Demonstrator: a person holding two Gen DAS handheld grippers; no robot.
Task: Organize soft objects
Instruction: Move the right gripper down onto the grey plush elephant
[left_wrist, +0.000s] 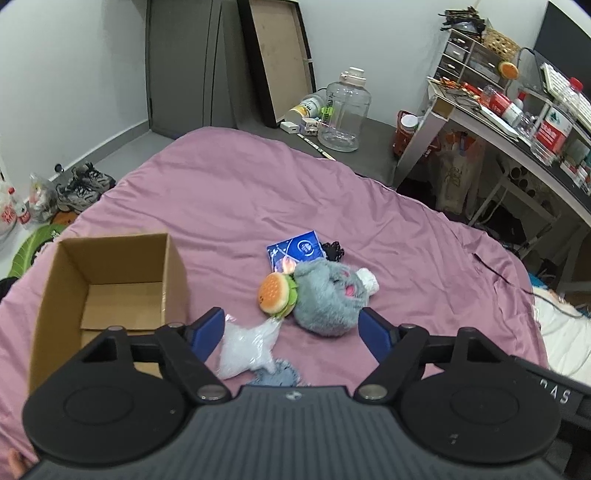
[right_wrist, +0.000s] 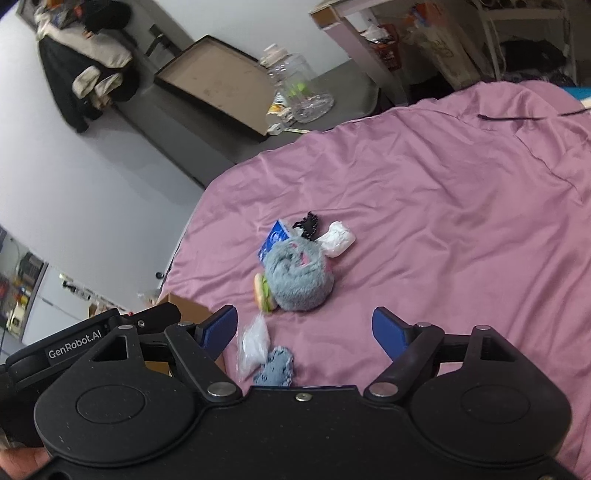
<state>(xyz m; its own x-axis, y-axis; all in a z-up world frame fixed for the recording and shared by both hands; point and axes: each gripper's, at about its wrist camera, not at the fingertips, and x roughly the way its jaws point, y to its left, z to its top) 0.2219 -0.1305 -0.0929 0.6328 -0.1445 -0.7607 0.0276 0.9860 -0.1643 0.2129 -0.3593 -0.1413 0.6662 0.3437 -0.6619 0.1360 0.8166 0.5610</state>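
1. The grey plush toy (left_wrist: 327, 301) lies on the pink bedsheet (left_wrist: 229, 192), just ahead of the left tongs (left_wrist: 291, 330) and a little toward their right finger. It is round, with no clear long axis, so the approach angle matters little.
2. A burger plush (left_wrist: 275, 293) touches the grey toy's left side. A blue packet (left_wrist: 295, 251) and a black hair tie (left_wrist: 333, 251) lie just beyond it, and a white fabric bundle (right_wrist: 338, 238) lies at its far right.
3. Closer in, a clear bag of white filling (left_wrist: 247, 345) sits just inside the left finger of the left tongs. A blue-grey knitted piece (left_wrist: 279, 374) lies right under the tongs' body.
4. The left tongs are spread wide and grip nothing.
5. The right tongs (right_wrist: 304, 334) are likewise released and hold nothing. From them the grey toy lies ahead, near their centre line, and further off.
6. The open cardboard box (left_wrist: 110, 280) stands to the left of the left tongs, touching the sheet, with nothing visible inside.
7. My judgement: the left hand is nearer both the toy cluster and the box, so it suits the first pick, and the burger may drag along.
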